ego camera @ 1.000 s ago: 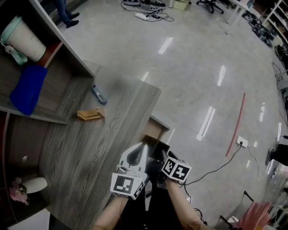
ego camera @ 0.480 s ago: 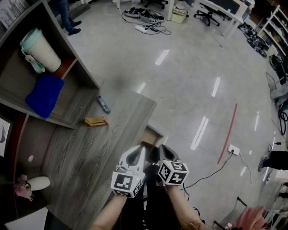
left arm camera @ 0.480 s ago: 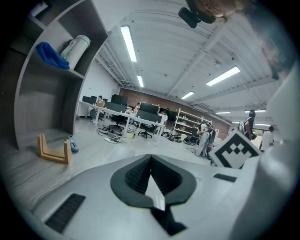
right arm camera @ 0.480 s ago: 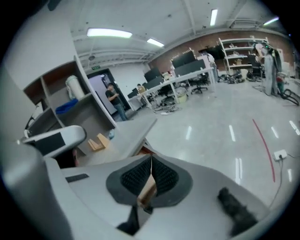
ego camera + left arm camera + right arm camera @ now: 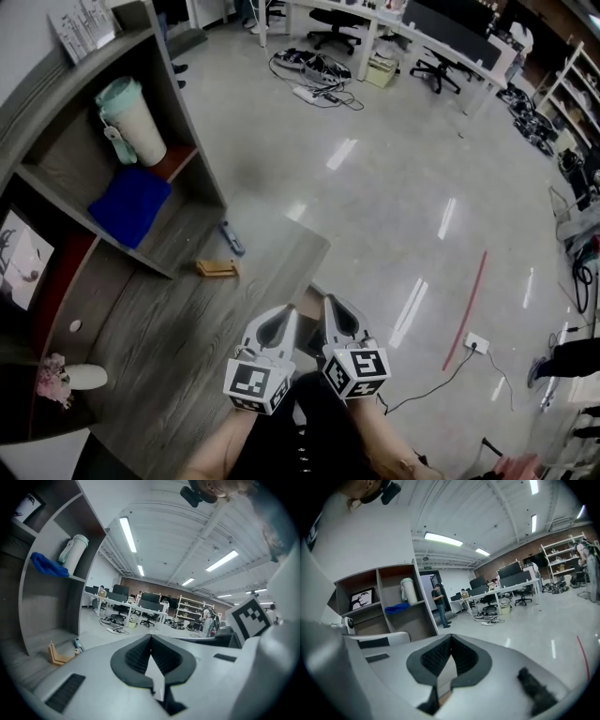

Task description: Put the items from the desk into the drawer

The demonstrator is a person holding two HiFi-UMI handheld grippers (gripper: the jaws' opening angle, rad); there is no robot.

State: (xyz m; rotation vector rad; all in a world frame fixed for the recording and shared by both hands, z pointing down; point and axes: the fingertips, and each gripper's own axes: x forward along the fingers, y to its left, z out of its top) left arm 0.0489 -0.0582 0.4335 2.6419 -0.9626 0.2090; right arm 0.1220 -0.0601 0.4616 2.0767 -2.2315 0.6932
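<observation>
The left claw (image 5: 284, 317) is shut and empty, the right claw (image 5: 330, 307) just beside it has just closed on nothing, and the wood block (image 5: 217, 268) and blue tool (image 5: 232, 238) lie on the desk (image 5: 159, 328) ahead-left of both.

Grey wood-grain desk top (image 5: 159, 356); deep blue folded cloth (image 5: 129, 204); cream tumbler with a mint-green lid (image 5: 131, 120); tan wooden block (image 5: 217, 268); small slim object (image 5: 232, 238), blue-grey as far as can be told; white left gripper (image 5: 289, 312) and white right gripper (image 5: 327, 302), pads black and ribbed, cubes patterned in black-and-white squares; thin red stripe (image 5: 466, 309) on the glossy pale grey floor (image 5: 394, 187).
</observation>
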